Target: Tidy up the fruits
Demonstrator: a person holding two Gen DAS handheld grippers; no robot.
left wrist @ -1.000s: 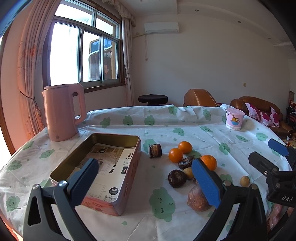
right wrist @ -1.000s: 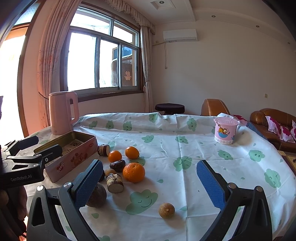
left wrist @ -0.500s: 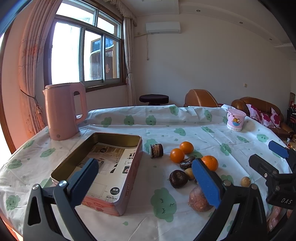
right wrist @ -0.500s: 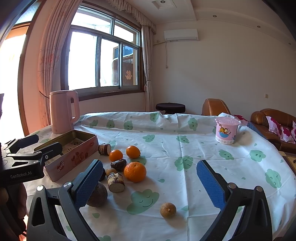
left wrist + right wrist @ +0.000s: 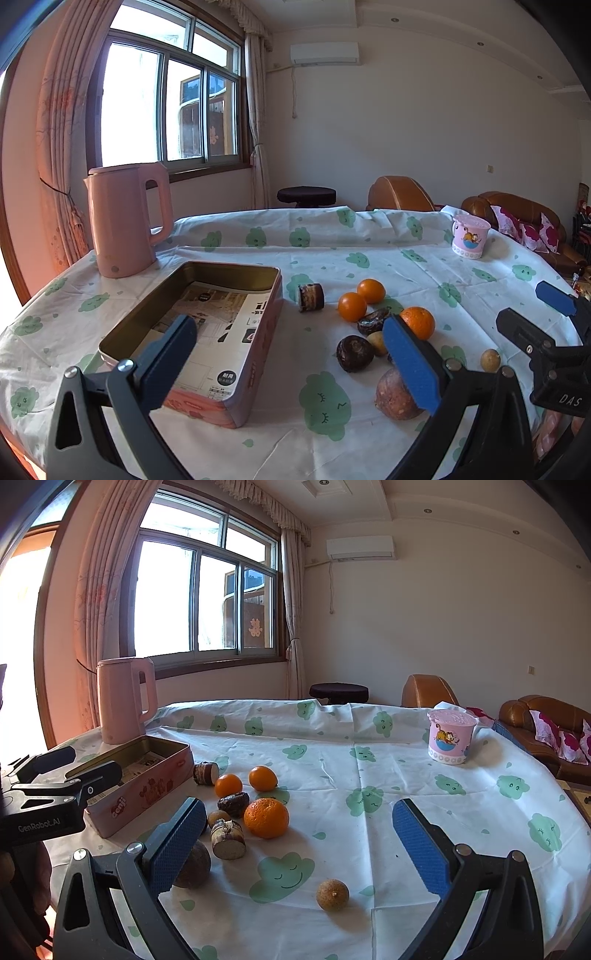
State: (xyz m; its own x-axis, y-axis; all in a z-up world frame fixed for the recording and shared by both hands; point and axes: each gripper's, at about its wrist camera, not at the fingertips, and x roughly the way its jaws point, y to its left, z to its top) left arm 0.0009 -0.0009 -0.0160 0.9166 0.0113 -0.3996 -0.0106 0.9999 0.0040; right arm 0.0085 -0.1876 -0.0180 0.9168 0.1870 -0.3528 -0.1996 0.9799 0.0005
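Note:
A cluster of fruit lies on the tablecloth: three oranges, the largest (image 5: 266, 817) nearest, two smaller ones (image 5: 352, 306) behind, a dark date (image 5: 233, 803), a dark round fruit (image 5: 355, 353), a brown passion fruit (image 5: 394, 396), a cut cane piece (image 5: 228, 839) and a lone longan (image 5: 332, 894). An open pink tin (image 5: 207, 332) sits left of them. My left gripper (image 5: 291, 365) is open and empty, above the tin's near corner. My right gripper (image 5: 299, 849) is open and empty, with the longan between its jaws below.
A pink kettle (image 5: 125, 225) stands behind the tin. A pink cartoon cup (image 5: 450, 736) stands at the far right of the table (image 5: 406, 775). Another cane piece (image 5: 311, 296) lies beside the tin. Sofas and a stool sit beyond the table.
Both views have shifted slightly; the grippers drifted a little. Nothing on the table moved and both grippers stay open.

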